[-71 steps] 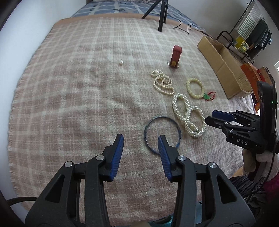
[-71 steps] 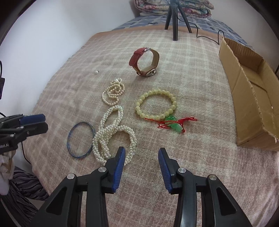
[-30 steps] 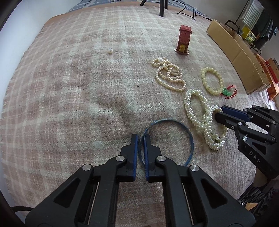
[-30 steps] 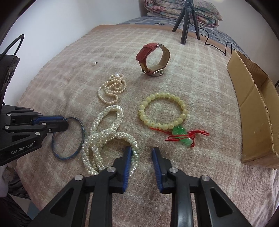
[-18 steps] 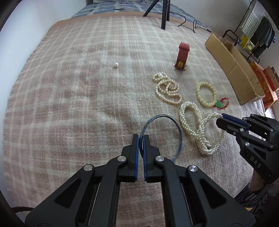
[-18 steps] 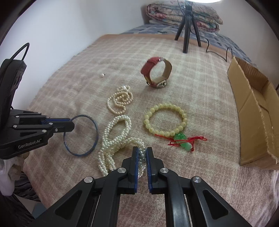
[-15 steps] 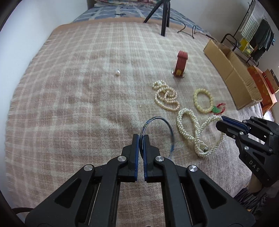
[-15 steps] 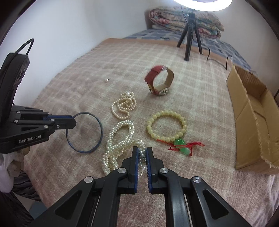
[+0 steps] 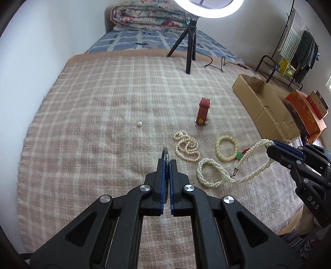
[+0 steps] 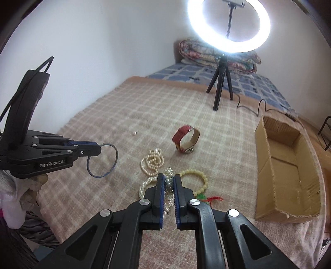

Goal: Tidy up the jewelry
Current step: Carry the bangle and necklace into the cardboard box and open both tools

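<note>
Your left gripper [image 9: 167, 163] is pinching the blue bangle [image 10: 102, 161], held clear above the plaid blanket [image 9: 103, 115]. Your right gripper [image 10: 169, 180] is clamped on the long pearl necklace [image 9: 225, 173], one end lifted, the rest trailing on the blanket near the cardboard box [image 10: 287, 171].

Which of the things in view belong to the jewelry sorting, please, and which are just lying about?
Job: blue bangle, long pearl strand, small pearl necklace, yellow bead bracelet, red watch, loose pearl, cardboard box.
Lying about: ring light, folded quilt.
</note>
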A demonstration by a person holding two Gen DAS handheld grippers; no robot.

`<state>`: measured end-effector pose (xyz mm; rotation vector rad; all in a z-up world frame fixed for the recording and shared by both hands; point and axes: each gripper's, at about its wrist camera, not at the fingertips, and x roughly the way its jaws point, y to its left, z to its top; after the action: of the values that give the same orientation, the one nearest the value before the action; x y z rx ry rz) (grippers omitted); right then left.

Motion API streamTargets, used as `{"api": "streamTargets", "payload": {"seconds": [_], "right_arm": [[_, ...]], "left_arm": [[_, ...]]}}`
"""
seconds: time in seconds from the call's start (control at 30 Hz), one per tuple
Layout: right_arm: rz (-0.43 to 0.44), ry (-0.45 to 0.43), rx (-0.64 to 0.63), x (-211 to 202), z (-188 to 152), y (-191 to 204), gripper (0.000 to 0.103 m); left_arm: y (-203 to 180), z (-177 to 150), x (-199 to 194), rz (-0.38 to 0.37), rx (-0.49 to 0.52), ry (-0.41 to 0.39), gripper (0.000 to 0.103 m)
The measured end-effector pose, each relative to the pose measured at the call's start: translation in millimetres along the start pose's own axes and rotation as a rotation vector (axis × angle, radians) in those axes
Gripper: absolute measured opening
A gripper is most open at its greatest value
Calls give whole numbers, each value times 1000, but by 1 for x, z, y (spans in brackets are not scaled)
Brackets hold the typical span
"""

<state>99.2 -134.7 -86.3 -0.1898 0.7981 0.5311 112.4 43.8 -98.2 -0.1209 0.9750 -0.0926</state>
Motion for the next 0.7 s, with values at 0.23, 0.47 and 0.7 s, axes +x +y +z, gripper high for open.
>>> {"api": "streamTargets", "payload": {"seconds": [0.23,0.47,0.7], "right_arm": [[-34,-94,2,-32,14,-10,6],[-48,-167,29,-58,27,-25,6],[-72,-267,61,-92,45,-44,6]], "left_arm": [[-3,10,-11,-12,-9,-38,1],[-10,17,-18,-22,-2,-66,1],[-30,31,-30,-52,27,-108,1]]}}
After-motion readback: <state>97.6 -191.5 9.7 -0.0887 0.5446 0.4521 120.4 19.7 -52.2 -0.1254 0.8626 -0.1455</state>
